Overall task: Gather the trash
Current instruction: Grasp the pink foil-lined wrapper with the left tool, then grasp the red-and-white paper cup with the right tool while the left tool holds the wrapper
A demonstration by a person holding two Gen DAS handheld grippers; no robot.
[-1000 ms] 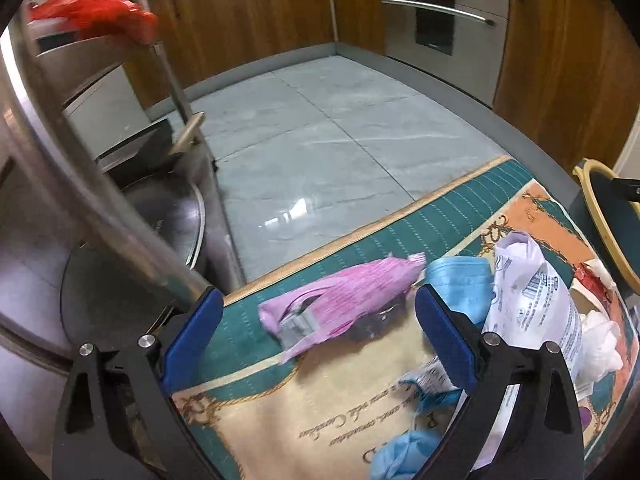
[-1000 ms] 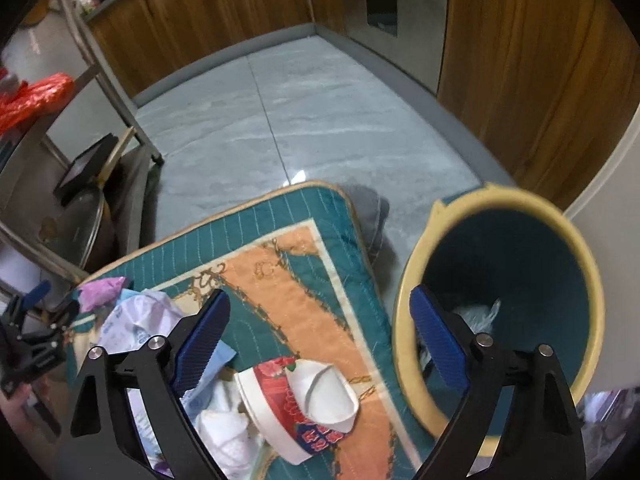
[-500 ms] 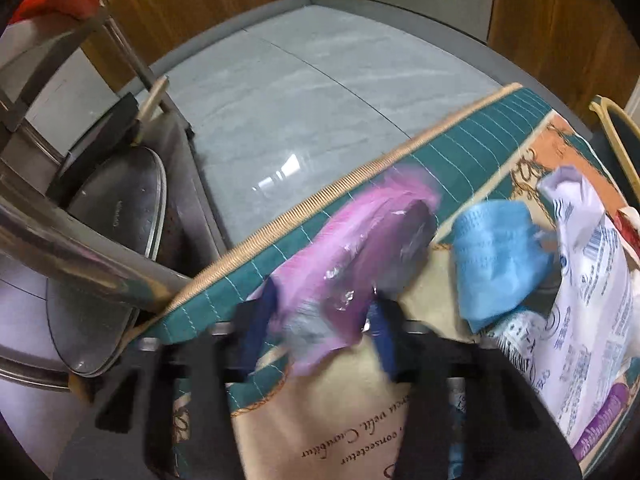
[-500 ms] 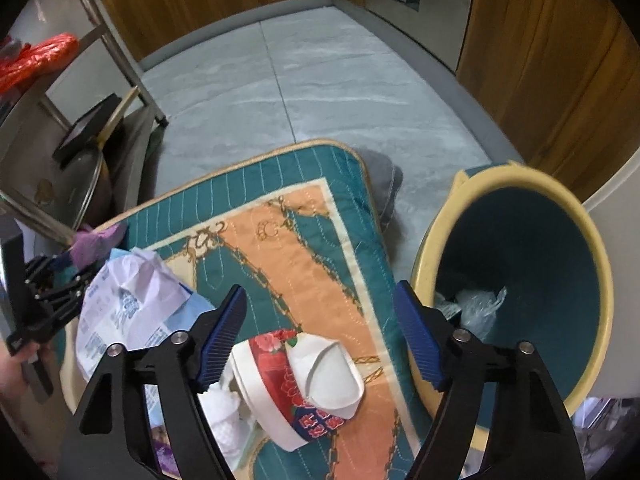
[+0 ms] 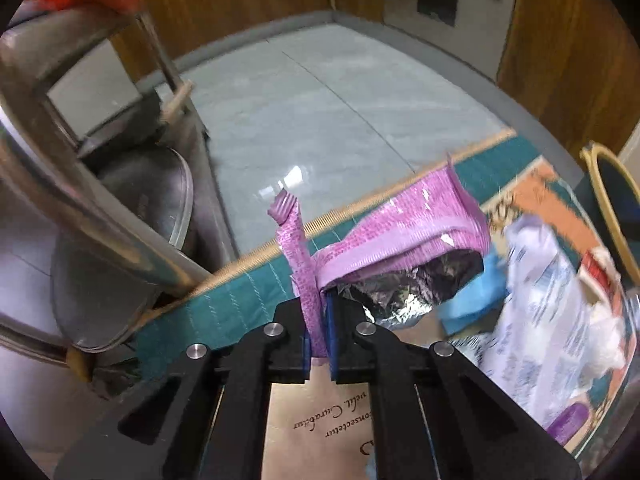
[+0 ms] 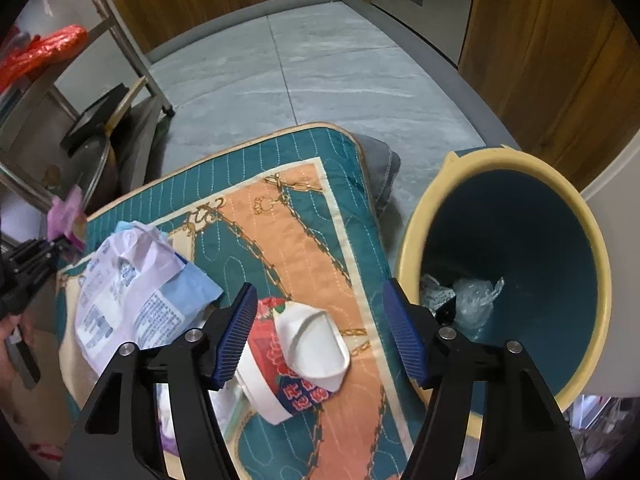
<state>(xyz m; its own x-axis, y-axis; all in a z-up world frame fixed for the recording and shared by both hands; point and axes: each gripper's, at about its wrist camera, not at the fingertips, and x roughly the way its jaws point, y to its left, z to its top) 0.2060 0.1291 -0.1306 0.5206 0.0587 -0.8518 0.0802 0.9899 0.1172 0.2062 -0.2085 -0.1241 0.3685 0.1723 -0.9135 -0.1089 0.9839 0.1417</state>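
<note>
My left gripper is shut on a pink foil-lined wrapper and holds it above the patterned mat; the wrapper also shows at far left in the right wrist view. My right gripper is open, its jaws either side of a crushed red-and-white paper cup on the mat. A teal bin with a yellow rim stands right of the mat, with some trash inside. A white printed wrapper and a blue packet lie on the mat.
A steel rack with pans stands left of the mat, a red bag on its shelf. Wooden cabinets and an oven line the far side. Grey tiled floor lies beyond the mat.
My left gripper closed on the pink wrapper and lifted it off the mat. My right gripper moved down and forward toward the paper cup, still open.
</note>
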